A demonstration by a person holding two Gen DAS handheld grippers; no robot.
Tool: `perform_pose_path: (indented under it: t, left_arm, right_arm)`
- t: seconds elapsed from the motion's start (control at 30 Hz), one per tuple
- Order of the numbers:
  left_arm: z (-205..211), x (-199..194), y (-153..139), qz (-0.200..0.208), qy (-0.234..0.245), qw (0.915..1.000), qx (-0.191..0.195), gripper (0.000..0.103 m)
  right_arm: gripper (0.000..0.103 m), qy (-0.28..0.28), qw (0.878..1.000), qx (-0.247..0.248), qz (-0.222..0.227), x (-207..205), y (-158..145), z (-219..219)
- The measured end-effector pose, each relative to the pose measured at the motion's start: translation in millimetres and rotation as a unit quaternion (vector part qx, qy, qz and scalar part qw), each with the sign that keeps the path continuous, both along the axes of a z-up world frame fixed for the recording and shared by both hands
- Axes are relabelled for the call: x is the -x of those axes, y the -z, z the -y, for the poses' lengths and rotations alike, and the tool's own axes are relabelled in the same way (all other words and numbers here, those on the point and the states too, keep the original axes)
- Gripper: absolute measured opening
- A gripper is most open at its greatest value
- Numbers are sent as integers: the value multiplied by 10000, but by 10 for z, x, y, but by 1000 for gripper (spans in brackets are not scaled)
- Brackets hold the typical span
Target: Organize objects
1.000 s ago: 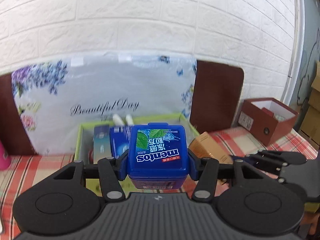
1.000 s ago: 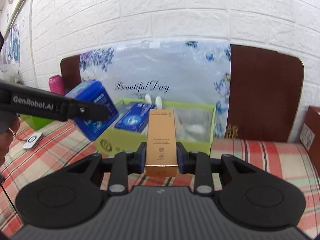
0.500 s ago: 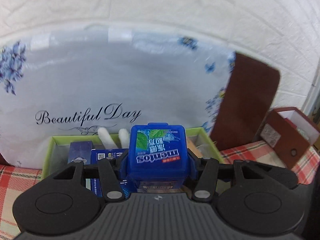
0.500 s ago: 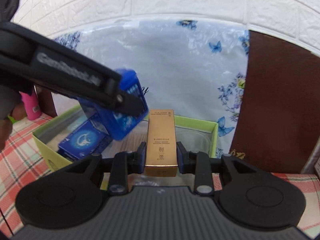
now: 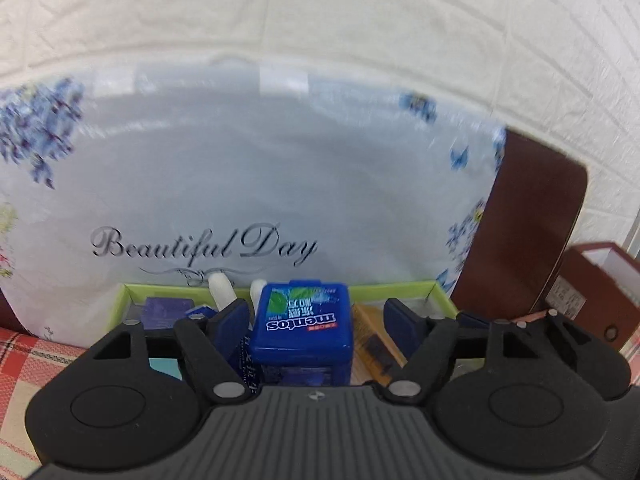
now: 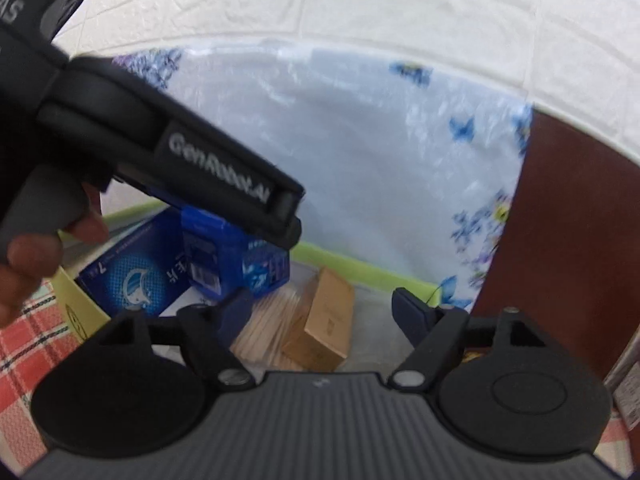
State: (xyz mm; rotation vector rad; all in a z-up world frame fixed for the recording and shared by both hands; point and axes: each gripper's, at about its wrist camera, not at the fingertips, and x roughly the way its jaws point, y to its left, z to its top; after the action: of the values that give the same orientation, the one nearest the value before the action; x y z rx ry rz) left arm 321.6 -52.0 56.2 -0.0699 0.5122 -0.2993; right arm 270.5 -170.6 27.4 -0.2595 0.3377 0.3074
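Blue Mentos box and gold carton sat freed in the green tray between opening jaws, where a careless withdrawal could topple them.

Backdrop behind the work area
A white brick wall, a floral "Beautiful Day" sheet leaning against it, a brown board beside it, checked cloth on the counter.

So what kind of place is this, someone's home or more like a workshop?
Most likely a home, or a room set up like one. A red plaid tablecloth covers the table, a white brick-pattern wall stands behind, and a green box holds household goods such as a Mentos tub.
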Motion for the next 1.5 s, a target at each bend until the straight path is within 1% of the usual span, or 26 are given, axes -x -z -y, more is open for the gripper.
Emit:
perform_pose_path:
  t: [0.03, 0.07, 0.1, 0.17, 0.27, 0.33, 0.43, 0.57, 0.63, 0.7, 0.8, 0.93, 1.03, 1.17, 1.37, 1.5]
  left_arm:
    - [-26, 83, -65, 62, -27, 10000, 38, 84]
    - [-49, 171, -116, 118, -63, 9999, 53, 86]
    - [-72, 263, -158, 152, -105, 9998, 49, 88]
    - [-99, 462, -216, 109, -260, 9996, -48, 95]
    - [-95, 776, -217, 6, -458, 9985, -299, 95]
    - [-102, 1006, -165, -57, -567, 9973, -468, 95]
    - [-147, 1288, -80, -104, -791, 9951, -586, 95]
    - [-240, 1566, 46, -410, -990, 9925, -597, 95]
    - [-285, 1685, 100, -486, -1071, 9909, -659, 95]
    - [-323, 1778, 144, -558, -1135, 9892, -746, 95]
    - [-395, 1873, 186, -656, -1235, 9871, -774, 95]
    - [-431, 1981, 221, -741, -1293, 9848, -889, 95]
    - [-438, 2061, 217, -695, -1324, 9838, -987, 95]
    - [-456, 2122, 212, -685, -1362, 9831, -1018, 95]
    - [-450, 2195, 210, -661, -1333, 9836, -1020, 95]
    - [-442, 2250, 209, -593, -1222, 9866, -903, 95]
  right_arm:
    - [93, 30, 10000, -33, 58, 63, -30, 22]
    - [100, 99, 9998, -68, 137, 138, -58, 48]
    - [103, 184, 9995, -96, 227, 226, -83, 75]
    - [103, 316, 9992, -139, 217, 385, -126, 132]
    - [103, 398, 9989, -247, 10, 615, -198, 191]
    - [103, 447, 9984, -298, -198, 805, -215, 222]
    - [103, 569, 9965, -384, -481, 1084, -229, 245]
    - [103, 740, 9926, -566, -785, 1411, -221, 268]
    - [103, 829, 9903, -679, -883, 1544, -219, 277]
    - [103, 888, 9881, -798, -973, 1630, -232, 290]
    - [103, 951, 9859, -924, -1024, 1731, -272, 295]
    - [103, 986, 9860, -916, -987, 1820, -328, 266]
    - [103, 983, 9864, -899, -967, 1889, -345, 238]
    - [103, 953, 9868, -880, -972, 1968, -348, 201]
    - [103, 994, 9862, -891, -981, 2049, -341, 196]
    - [103, 1060, 9852, -908, -996, 2080, -333, 207]
